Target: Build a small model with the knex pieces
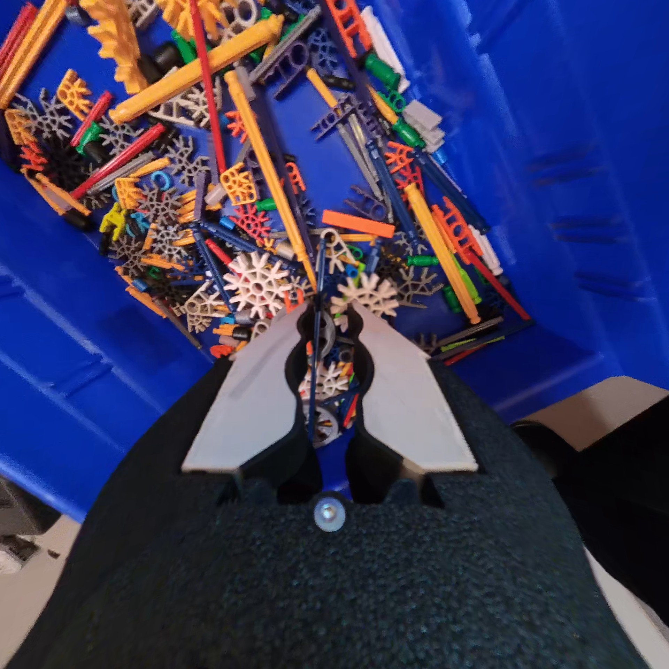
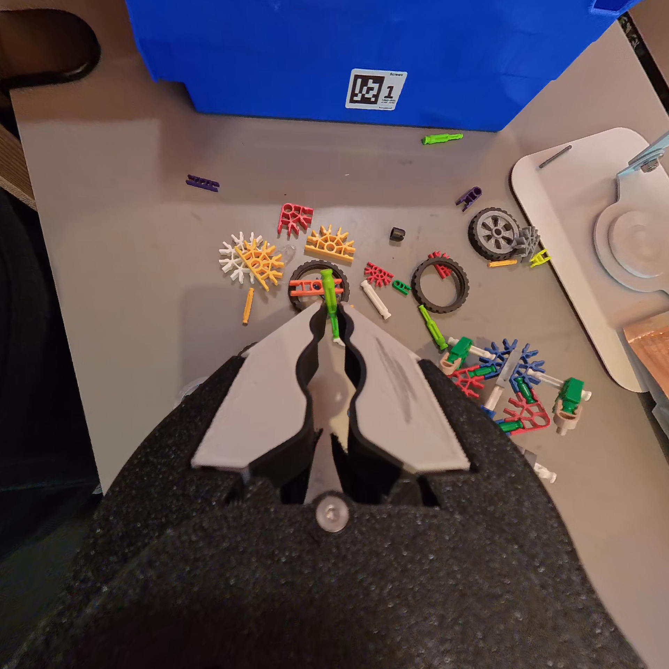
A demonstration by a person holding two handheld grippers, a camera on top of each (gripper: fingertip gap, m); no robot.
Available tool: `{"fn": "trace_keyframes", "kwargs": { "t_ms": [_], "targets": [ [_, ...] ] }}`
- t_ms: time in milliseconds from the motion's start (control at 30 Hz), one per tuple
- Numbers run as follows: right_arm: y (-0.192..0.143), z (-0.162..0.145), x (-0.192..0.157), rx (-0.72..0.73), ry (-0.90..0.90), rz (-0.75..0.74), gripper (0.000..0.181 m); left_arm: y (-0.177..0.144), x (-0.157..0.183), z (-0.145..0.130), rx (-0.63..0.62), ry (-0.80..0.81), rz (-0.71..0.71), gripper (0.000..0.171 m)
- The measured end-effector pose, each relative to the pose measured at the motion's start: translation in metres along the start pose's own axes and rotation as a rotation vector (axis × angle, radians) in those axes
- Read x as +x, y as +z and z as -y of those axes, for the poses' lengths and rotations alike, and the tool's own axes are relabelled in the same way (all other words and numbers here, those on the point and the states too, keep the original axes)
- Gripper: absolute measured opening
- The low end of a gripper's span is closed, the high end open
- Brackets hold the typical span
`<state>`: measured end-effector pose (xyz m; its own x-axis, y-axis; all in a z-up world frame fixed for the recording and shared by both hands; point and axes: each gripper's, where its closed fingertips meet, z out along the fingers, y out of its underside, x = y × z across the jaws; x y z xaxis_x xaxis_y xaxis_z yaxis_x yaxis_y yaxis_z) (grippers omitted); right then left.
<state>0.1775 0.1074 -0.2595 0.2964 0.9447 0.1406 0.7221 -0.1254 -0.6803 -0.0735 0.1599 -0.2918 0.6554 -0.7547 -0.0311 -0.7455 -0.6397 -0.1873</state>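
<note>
In the left wrist view my left gripper point(image 1: 328, 307) hangs low inside a blue bin point(image 1: 543, 181) over a heap of construction-toy rods and connectors. Its jaws stand a narrow way apart. A thin dark blue rod point(image 1: 318, 289) runs lengthwise through the gap, between two white snowflake connectors point(image 1: 257, 284). I cannot tell whether the fingers touch it. In the right wrist view my right gripper point(image 2: 330, 307) is shut on a light green rod point(image 2: 328, 289). It holds the rod just above a black tyre point(image 2: 300, 269) with an orange connector point(image 2: 304, 287) lying across it.
On the grey table point(image 2: 144, 253) lie loose connectors, a second tyre point(image 2: 440, 286), a grey wheel point(image 2: 494, 233) and a built piece of blue, red and green parts point(image 2: 506, 383). The blue bin point(image 2: 289, 54) stands behind with a marker sticker point(image 2: 375, 89). A white plate point(image 2: 579, 217) lies at the right.
</note>
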Motion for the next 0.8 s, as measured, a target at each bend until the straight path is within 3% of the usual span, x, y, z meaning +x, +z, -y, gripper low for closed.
{"fn": "trace_keyframes", "kwargs": {
  "t_ms": [67,200,400,500,567,600,700,800],
  "targets": [
    [0.001,0.001,0.0,0.003,0.001,0.003,0.005,-0.004,-0.009,0.011,0.032,-0.001,0.011,0.018],
    [0.003,0.004,0.001,0.007,-0.001,0.006,0.005,-0.012,-0.022,0.065,0.195,0.018,0.022,0.021],
    [0.001,0.006,0.005,0.017,0.002,-0.004,0.005,0.012,-0.035,0.118,0.228,0.066,0.027,0.032],
    [-0.001,0.004,0.007,0.02,0.013,-0.012,0.006,0.028,-0.049,0.124,0.184,0.059,0.076,0.036],
    [-0.002,0.002,0.008,0.023,0.022,-0.014,0.006,0.035,-0.044,0.128,0.185,0.058,0.031,0.034],
    [-0.002,0.001,0.008,0.025,0.026,-0.013,0.006,0.037,-0.044,0.129,0.191,0.048,0.014,0.024],
    [-0.001,-0.002,0.009,0.021,0.032,-0.012,0.006,0.037,-0.047,0.124,0.168,0.051,0.026,0.014],
    [-0.001,-0.003,0.011,0.025,0.034,-0.01,0.006,0.031,-0.031,0.106,0.11,0.044,-0.081,0.008]
  ]
}}
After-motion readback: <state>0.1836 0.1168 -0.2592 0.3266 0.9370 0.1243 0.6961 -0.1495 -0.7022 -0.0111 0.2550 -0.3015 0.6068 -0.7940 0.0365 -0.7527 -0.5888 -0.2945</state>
